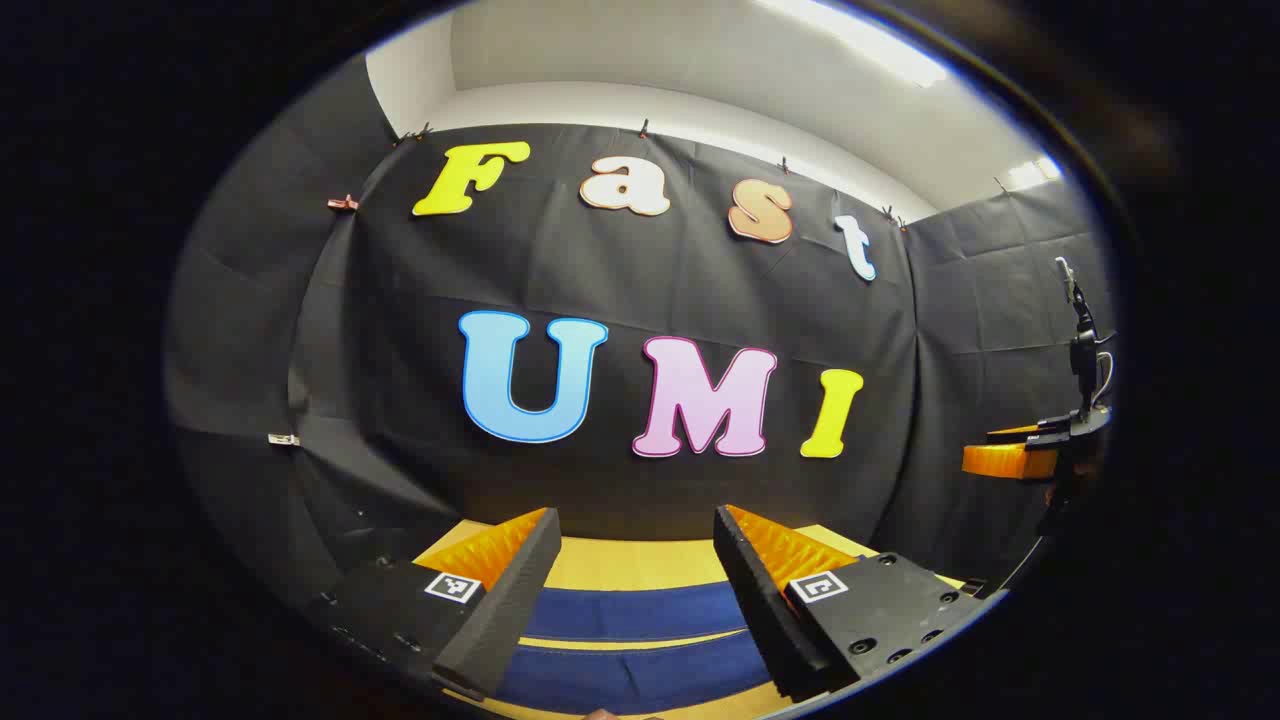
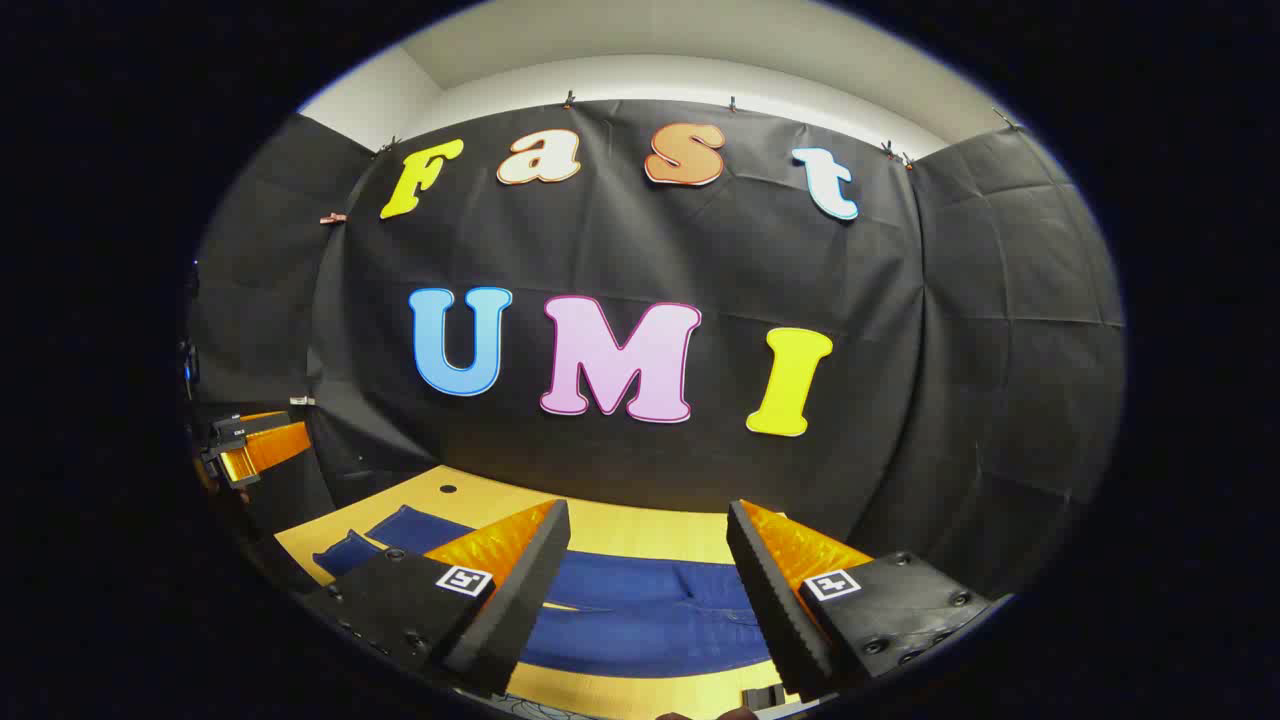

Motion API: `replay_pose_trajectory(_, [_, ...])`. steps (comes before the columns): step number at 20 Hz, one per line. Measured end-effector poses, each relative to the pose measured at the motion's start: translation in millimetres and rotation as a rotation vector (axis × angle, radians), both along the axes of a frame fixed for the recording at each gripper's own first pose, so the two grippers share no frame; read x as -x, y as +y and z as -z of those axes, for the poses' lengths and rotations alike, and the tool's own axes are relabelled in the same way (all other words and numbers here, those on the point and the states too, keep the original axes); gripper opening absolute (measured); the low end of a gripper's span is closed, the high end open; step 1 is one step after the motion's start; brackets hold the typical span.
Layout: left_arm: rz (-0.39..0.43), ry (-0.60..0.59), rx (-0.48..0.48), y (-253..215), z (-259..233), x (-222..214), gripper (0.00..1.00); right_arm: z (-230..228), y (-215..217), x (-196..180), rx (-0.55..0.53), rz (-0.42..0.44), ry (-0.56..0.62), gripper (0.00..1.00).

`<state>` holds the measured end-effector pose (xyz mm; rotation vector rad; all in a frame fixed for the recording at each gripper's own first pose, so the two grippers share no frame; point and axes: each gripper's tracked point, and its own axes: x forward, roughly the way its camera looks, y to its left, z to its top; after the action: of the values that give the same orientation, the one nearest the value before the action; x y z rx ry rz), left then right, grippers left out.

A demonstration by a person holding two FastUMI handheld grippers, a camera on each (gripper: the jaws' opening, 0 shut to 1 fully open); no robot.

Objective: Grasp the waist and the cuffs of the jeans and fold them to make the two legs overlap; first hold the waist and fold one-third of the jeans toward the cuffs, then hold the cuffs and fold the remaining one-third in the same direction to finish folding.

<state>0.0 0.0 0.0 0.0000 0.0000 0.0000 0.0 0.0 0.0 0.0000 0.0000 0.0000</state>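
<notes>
Because both legs must later overlap, the jeans [image 2: 640, 610] lie flat and spread across the table [image 2: 640, 535], legs apart as two bands. Left gripper [image 1: 635, 590] and right gripper [image 2: 648, 590] hover above, jaws wide and empty, aimed level toward 12 o'clock, jeans at 6 o'clock.

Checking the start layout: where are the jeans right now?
The jeans lie flat on the yellow table, below and ahead of both open grippers, in front of the black cloth wall.
</notes>
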Motion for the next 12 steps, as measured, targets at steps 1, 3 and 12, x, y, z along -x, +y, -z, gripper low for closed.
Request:
replay_pose_trajectory(1, [0.009,0.004,-0.004,-1.8,0.8,0.0,0.96,0.7,-0.1,1.9,-0.001,-0.001,0.004,0.97])
replay_pose_trajectory(3, [0.024,0.009,-0.011,-3.0,1.3,-2.2,0.96,0.2,-1.7,4.6,0.011,-0.003,0.006,0.97])
replay_pose_trajectory(12, [0.077,0.007,-0.015,-6.5,1.8,-0.5,0.96,-0.4,-2.5,3.6,0.002,0.001,0.006,0.97])
